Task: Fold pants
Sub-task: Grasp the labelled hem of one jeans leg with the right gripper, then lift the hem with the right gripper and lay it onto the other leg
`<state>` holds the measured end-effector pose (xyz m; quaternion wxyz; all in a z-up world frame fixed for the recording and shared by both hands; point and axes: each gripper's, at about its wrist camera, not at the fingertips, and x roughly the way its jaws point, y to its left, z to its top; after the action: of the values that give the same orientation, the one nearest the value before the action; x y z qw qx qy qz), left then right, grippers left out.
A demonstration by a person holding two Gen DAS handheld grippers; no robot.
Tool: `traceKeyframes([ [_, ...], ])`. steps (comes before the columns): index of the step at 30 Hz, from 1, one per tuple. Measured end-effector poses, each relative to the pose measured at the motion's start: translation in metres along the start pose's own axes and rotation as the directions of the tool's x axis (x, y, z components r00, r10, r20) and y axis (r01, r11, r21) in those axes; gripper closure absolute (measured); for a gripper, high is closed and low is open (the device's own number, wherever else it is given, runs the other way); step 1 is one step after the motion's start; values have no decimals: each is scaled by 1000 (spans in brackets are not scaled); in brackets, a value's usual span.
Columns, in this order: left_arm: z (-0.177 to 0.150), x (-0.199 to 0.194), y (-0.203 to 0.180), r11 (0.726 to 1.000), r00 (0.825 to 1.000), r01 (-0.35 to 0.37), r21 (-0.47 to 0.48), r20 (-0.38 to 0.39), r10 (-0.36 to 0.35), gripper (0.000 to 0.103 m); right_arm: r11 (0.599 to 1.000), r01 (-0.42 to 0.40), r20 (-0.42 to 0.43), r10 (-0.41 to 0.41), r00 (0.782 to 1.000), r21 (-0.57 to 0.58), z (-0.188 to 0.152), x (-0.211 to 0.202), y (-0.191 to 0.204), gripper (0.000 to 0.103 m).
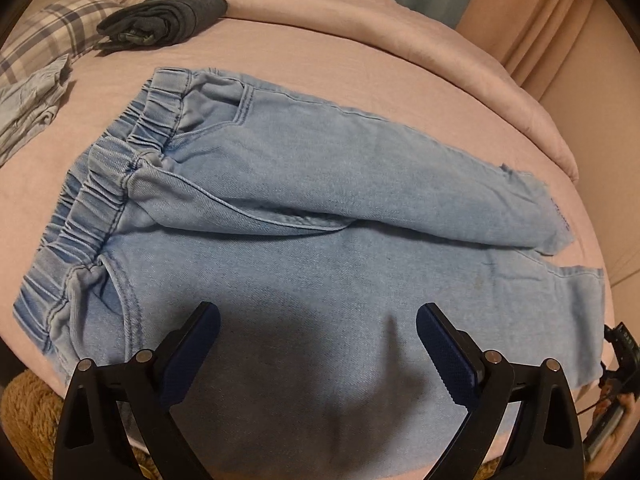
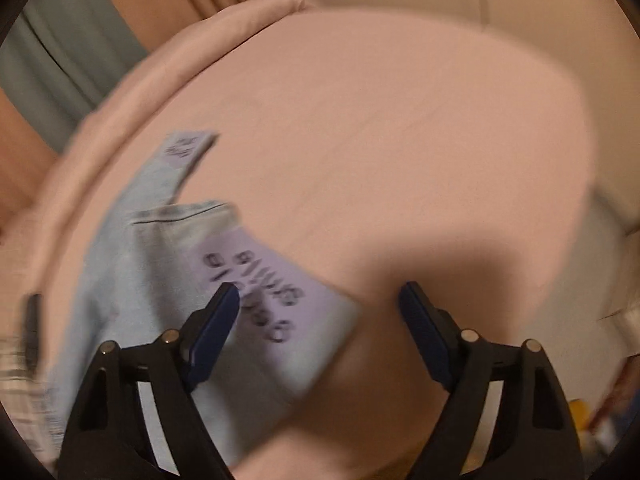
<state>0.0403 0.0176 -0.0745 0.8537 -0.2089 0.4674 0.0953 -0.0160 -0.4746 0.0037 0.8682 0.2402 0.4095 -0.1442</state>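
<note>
Light blue denim pants (image 1: 304,208) lie on the pink bed cover, waistband to the left and leg ends to the right, the far leg lying partly over the near one. My left gripper (image 1: 318,316) is open and empty, hovering above the near leg. In the blurred right wrist view the pants' leg ends (image 2: 160,264) show at the lower left, with a printed cuff under the left finger (image 2: 218,320). My right gripper (image 2: 320,292) is open and empty, above the cuff edge and the bare cover.
The pink bed cover (image 1: 400,40) spans both views. A folded dark grey garment (image 1: 168,14) lies at the back left beside a plaid pillow (image 1: 52,32) and a crumpled pale blue garment (image 1: 30,112). Curtains (image 1: 520,12) hang behind the bed.
</note>
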Motion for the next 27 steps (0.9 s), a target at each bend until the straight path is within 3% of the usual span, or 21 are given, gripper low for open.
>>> traceKeyframes([
  [2, 0, 1, 0, 1000, 1000, 3, -2, -1, -3, 4, 999, -24, 11, 25, 1000, -30, -5, -3, 6, 31],
  [3, 0, 1, 0, 1000, 1000, 3, -3, -1, -3, 4, 996, -74, -6, 74, 997, -44, -8, -4, 12, 42],
  [5, 0, 1, 0, 1000, 1000, 4, -2, -1, -4, 4, 986, -166, -53, 164, 985, -33, -15, 1, 19, 50],
  [6, 0, 0, -1, 1000, 1000, 3, -2, -2, -3, 4, 985, -169, -50, 167, 985, -43, -17, 3, 22, 64],
  [7, 0, 0, 0, 1000, 1000, 5, -2, -3, -5, 4, 987, -154, -47, 152, 987, -53, -18, 4, 24, 90],
  [8, -1, -1, 1, 1000, 1000, 4, -1, -4, -4, 4, 989, -143, -43, 141, 989, -40, -16, 5, 23, 90],
  [10, -1, -3, 1, 1000, 1000, 12, -6, -5, -12, 4, 981, -195, -24, 195, 980, 25, -8, -1, 16, 90],
  [12, -1, -5, 2, 1000, 1000, 29, -12, -4, -29, 4, 980, -197, 71, 196, 978, 15, 1, -21, 14, 90],
  [15, 0, -6, 3, 998, 999, 50, -25, -8, -50, 4, 993, -116, 229, 115, 967, -9, 13, -63, 13, 91],
  [17, 0, -4, 1, 998, 999, 50, -23, -10, -50, 4, 981, -193, 231, 189, 954, -5, 17, -73, 9, 91],
  [18, 0, -3, 0, 999, 999, 45, -19, -11, -46, 4, 981, -193, 236, 189, 953, -4, 16, -73, 7, 91],
  [21, 0, -1, -3, 999, 999, 38, -8, -17, -38, 4, 998, -66, 206, 69, 976, -18, 9, -53, 3, 91],
  [23, 1, -3, -2, 999, 999, 50, -10, -18, -50, 4, 999, 38, 126, -36, 991, -15, 2, -19, -6, 90],
  [25, 5, -7, 1, 996, 996, 81, -27, -22, -82, 4, 995, 91, 47, -90, 995, -27, 1, 15, -15, 90],
  [27, 12, -13, 5, 992, 993, 112, -54, -26, -114, 4, 991, 116, 62, -112, 992, -66, 1, 12, -10, 86],
])
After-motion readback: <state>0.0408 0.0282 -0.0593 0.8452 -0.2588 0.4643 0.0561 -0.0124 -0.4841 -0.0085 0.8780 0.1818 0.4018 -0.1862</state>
